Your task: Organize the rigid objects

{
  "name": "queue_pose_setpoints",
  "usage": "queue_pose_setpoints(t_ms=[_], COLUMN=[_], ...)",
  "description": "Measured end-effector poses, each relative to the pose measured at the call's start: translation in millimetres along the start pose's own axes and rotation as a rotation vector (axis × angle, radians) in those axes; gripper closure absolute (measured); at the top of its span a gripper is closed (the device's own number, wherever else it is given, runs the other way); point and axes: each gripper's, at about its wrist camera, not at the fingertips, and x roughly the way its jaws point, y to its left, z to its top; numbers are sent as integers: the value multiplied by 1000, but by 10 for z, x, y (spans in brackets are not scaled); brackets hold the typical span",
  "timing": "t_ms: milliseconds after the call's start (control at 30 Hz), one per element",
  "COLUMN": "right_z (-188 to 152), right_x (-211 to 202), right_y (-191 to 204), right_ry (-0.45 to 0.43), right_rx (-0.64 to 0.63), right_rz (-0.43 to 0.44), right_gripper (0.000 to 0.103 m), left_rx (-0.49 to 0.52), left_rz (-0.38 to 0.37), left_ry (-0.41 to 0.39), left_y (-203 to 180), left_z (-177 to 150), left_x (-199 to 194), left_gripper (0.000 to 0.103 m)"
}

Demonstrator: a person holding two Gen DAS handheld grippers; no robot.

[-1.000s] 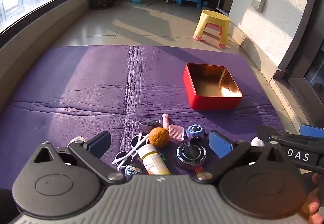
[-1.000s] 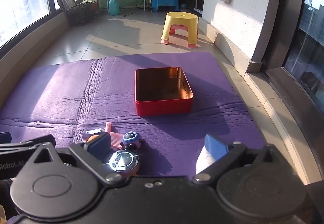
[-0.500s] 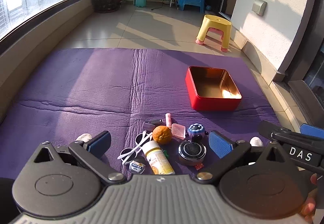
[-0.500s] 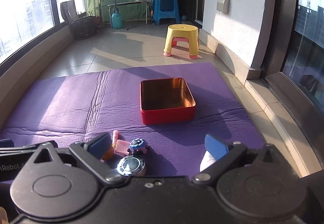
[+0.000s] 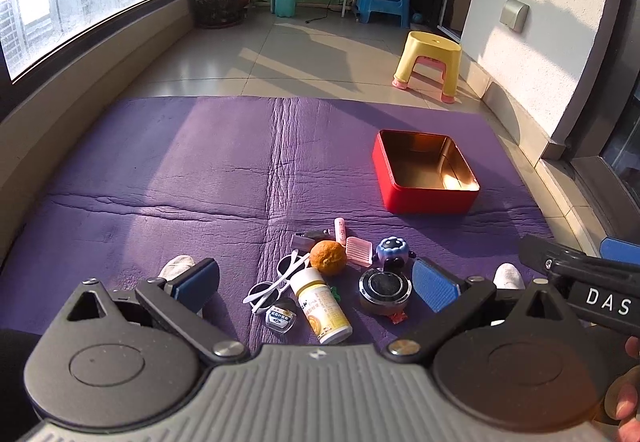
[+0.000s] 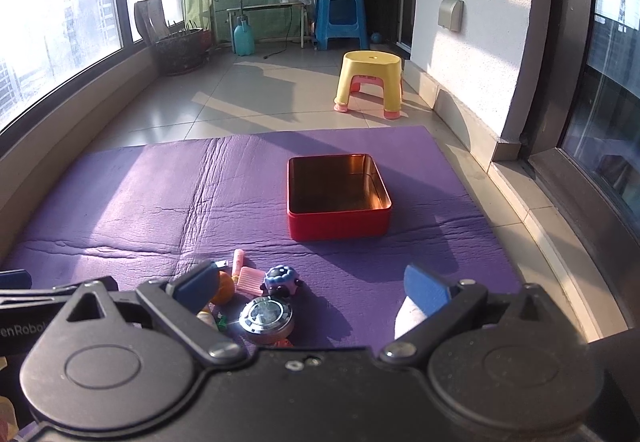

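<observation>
**Inspector:** Left claw [image 5: 316,282] spread wide, holding nothing, above the clutter at the mat's [image 5: 160,178] near edge. White sunglasses [image 5: 272,282] sit left, then the pill bottle [image 5: 324,306], orange [image 5: 328,258] and round tin [image 5: 385,287].

**Clerk:** Open room?

**Inspector:** Bare mat from 9 to 12 o'clock. The red box [image 5: 424,174] stands apart at 1 o'clock, its interior holding nothing.

**Clerk:** Right claw?

**Inspector:** Right claw [image 6: 310,288] likewise wide and holding nothing. Its view hides the sunglasses, but shows the mat's right edge and tiled floor [image 6: 516,202] beyond.
</observation>
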Motion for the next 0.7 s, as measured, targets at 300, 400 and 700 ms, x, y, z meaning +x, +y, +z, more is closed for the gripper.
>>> queue_pose_setpoints(t_ms=[300, 400, 700], right_z=[-58, -55, -74], right_x=[-81, -106, -123], right_y=[-2, 0, 43], right_ry=[-7, -3, -13], right_rx=[-7, -1, -25], right_rz=[13, 23, 16], right_gripper=[5, 5, 6], left_rx=[-5, -5, -31], left_rz=[-13, -6, 4], left_ry=[-38, -44, -41], left_y=[-7, -4, -19], left_z=[10, 7, 44], left_x=[-133, -166, -229], left_gripper=[0, 0, 0])
